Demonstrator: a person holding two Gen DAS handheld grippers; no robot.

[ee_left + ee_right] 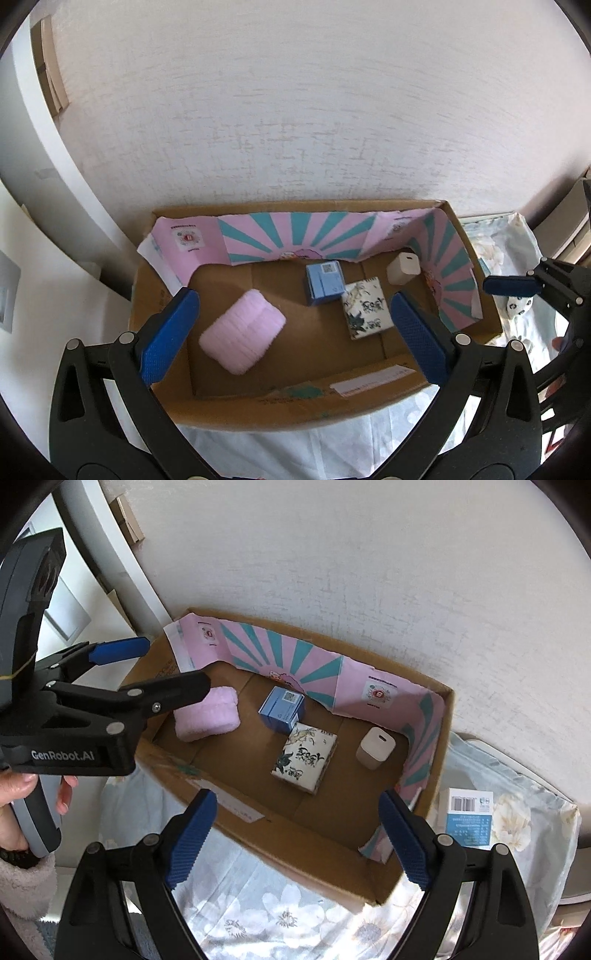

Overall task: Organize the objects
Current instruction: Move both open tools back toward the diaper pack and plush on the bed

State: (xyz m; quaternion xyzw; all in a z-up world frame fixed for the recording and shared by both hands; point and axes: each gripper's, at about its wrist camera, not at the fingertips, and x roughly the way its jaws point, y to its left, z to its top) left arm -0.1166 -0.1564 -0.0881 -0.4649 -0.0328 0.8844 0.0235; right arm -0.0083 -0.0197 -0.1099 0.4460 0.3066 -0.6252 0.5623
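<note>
A cardboard box [280, 406] [295, 834] lined with pink and teal paper holds a folded pink towel [242, 328] [207, 714], a small blue box [324, 282] [281, 709], a white patterned box [366, 308] [304, 757] and a white charger cube [403, 267] [375, 747]. My left gripper [295, 332] [162, 668] is open and empty above the cardboard box's near left side. My right gripper [299, 838] is open and empty above the cardboard box's near edge; one of its fingers [511, 285] shows in the left wrist view.
A white and blue carton [468, 818] stands on the floral cloth [280, 915] right of the cardboard box. A white wall [295, 110] rises right behind the box. A black and white object [519, 306] lies on the cloth right of it.
</note>
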